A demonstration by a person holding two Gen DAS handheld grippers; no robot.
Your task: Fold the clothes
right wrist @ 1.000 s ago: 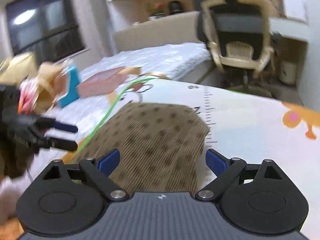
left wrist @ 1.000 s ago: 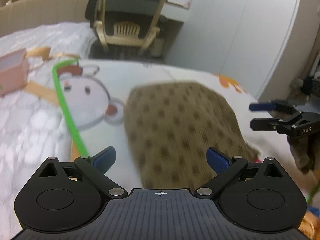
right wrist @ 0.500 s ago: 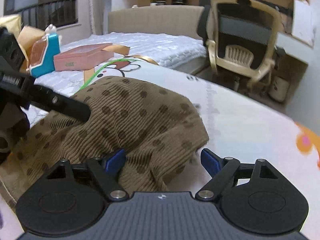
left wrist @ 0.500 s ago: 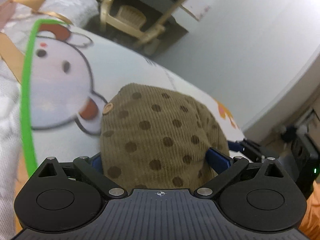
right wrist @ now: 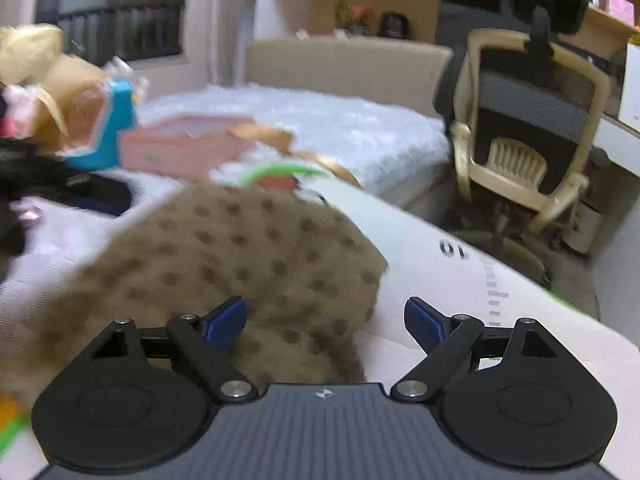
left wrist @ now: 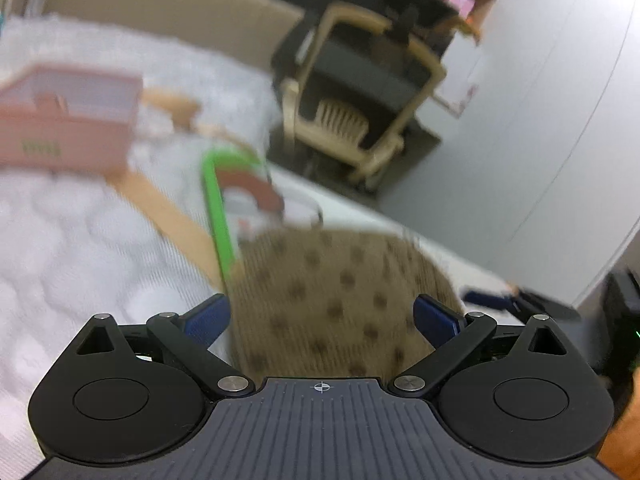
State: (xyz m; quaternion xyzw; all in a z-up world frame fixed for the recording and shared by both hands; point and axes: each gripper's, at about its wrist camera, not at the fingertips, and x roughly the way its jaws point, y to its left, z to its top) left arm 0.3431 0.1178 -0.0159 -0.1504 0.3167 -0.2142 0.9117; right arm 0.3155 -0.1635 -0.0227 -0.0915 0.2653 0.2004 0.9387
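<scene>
Both views have pulled back; left gripper (left wrist: 320,320) and right gripper (right wrist: 324,320) gape over dotted garment (left wrist: 340,300).

We take the pink box (right wrist: 180,150) as our landmark; it lies on the white quilted bedding (right wrist: 360,128). Just left of it we see a blue carton (right wrist: 114,128). Right of it trails a tan ribbon (right wrist: 276,138), and further right, off the bed, stands a beige desk chair (right wrist: 528,136). Behind it runs a beige headboard (right wrist: 344,68).

Garment (right wrist: 240,264) on mat (right wrist: 460,280); chair (right wrist: 528,136) behind.
</scene>
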